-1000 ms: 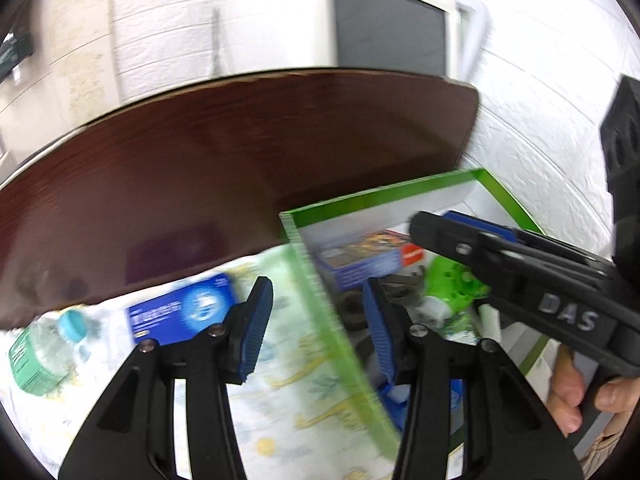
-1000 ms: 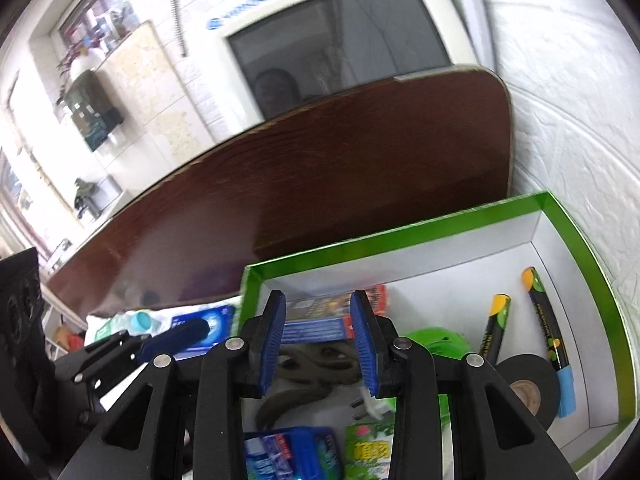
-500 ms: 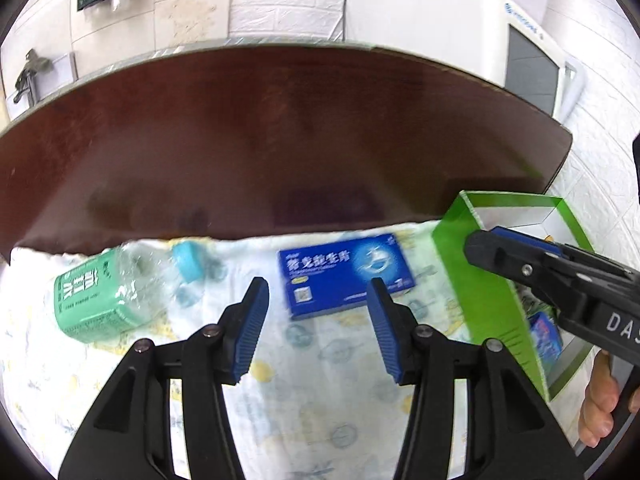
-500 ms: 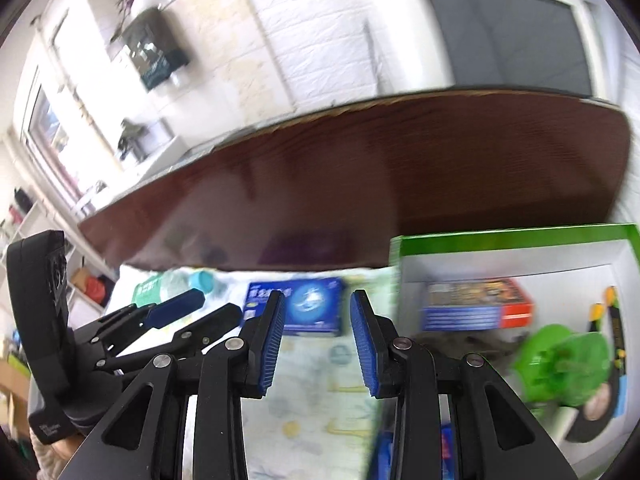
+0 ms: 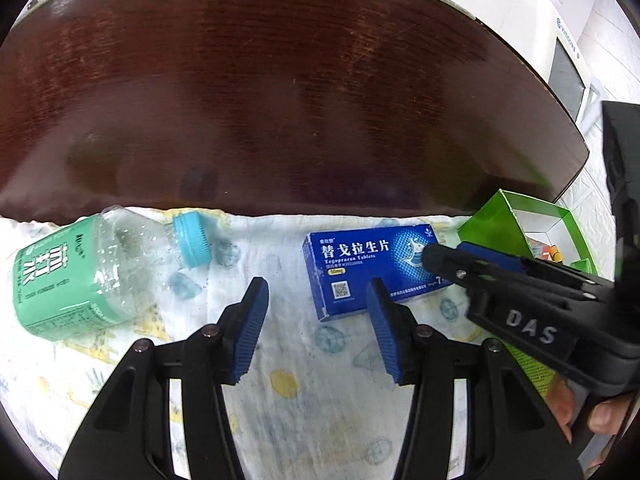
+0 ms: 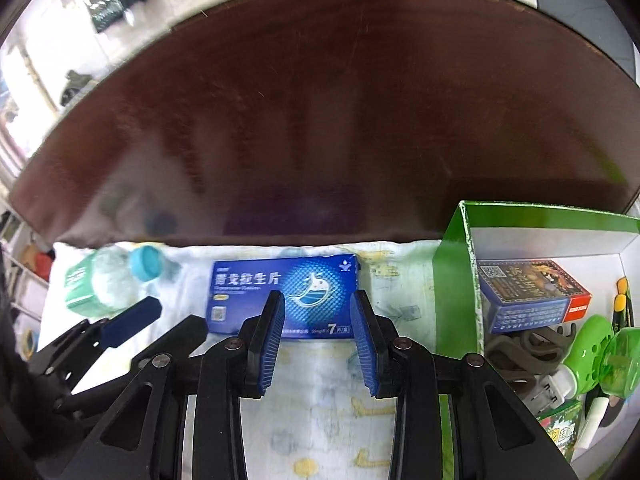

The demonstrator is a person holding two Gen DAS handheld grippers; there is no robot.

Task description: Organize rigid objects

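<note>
The blue medicine box is taken as the landmark. It lies flat, label up, on a patterned cloth spread over the dark wooden surface, probably laid there to mark out a working patch and to keep things from sliding.

The right claw is held directly over the near edge of the blue medicine box, its jaws spread with nothing pinched between them. The gap looks too narrow for the box's long side, so the short width or the thickness is judged to be the intended hold. No contact with the box can be made out.

The left claw is set just to the left of the blue medicine box, above bare cloth, its jaws likewise spread and empty. It is judged to be kept near in order to steady things, or to be made ready for the bottle.

A plastic bottle with a green label lies on its side well to the left of the blue medicine box, its blue cap turned toward it.

To the right of the blue medicine box stands a green carton, open at the top. Other items are already gathered in it, among them a second small box and a green plug-in device, so the carton is judged to be the collecting place.
</note>
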